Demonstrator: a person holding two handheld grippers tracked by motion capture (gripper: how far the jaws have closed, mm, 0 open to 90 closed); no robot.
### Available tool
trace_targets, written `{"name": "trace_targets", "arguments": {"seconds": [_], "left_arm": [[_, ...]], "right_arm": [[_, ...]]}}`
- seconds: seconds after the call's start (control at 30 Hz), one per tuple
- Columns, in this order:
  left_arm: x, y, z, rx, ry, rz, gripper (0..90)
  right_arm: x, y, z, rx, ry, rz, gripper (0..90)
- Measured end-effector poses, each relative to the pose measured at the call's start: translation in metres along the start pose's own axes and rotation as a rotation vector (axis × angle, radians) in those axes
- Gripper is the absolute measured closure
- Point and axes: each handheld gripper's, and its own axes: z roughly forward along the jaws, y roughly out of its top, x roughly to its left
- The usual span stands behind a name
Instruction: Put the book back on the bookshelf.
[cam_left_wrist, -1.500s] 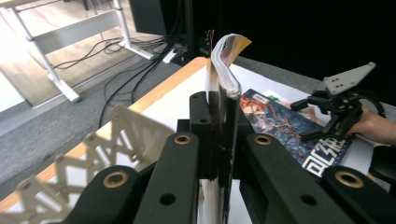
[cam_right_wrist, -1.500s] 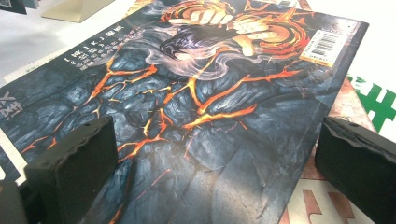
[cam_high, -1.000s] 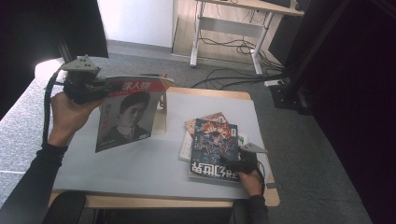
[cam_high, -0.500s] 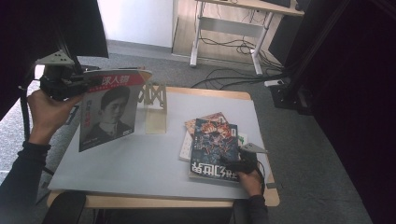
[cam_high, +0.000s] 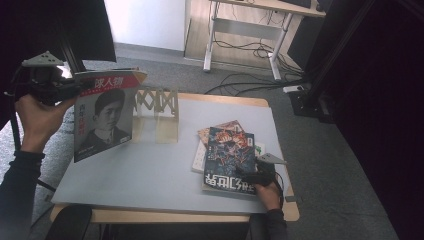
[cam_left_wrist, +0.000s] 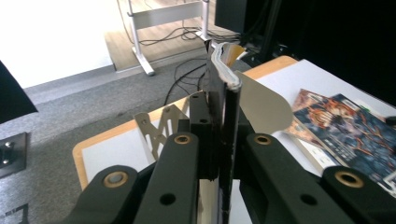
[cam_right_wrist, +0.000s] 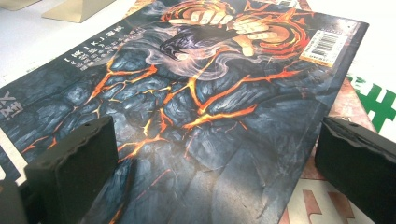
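The red-topped magazine (cam_high: 103, 116) is held upright in the air off the table's left edge, near its far-left corner, its spine clamped between the closed jaws of the left gripper (cam_left_wrist: 223, 140). The right gripper (cam_high: 257, 172) rests at the near-right corner, jaws apart over the dark lava-cover magazine (cam_right_wrist: 201, 102) topping a small stack. A tan metal bookstand (cam_high: 157, 114) stands near the far edge. The table (cam_high: 150, 175) is pale grey with a wooden rim; grey carpet (cam_high: 325, 150), cables and a white-legged desk (cam_high: 240, 35) lie beyond.

I read "人物" in white on the red-topped magazine (cam_high: 104, 116); barcode on the dark lava-cover magazine (cam_right_wrist: 205, 93), digits too small; green lettering beneath, unreadable.
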Motion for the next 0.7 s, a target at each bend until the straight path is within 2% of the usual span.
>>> {"name": "trace_targets", "arguments": {"seconds": [0.27,0.7], "left_arm": [[0.008,-0.002,0.018,-0.013,0.027,-0.028,86.5],[0.013,0.005,0.046,-0.017,0.044,-0.034,86.5]], "right_arm": [[0.000,0.000,0.000,0.002,0.002,-0.001,0.0],[0.000,0.000,0.000,0.000,0.001,0.000,0.0]]}}
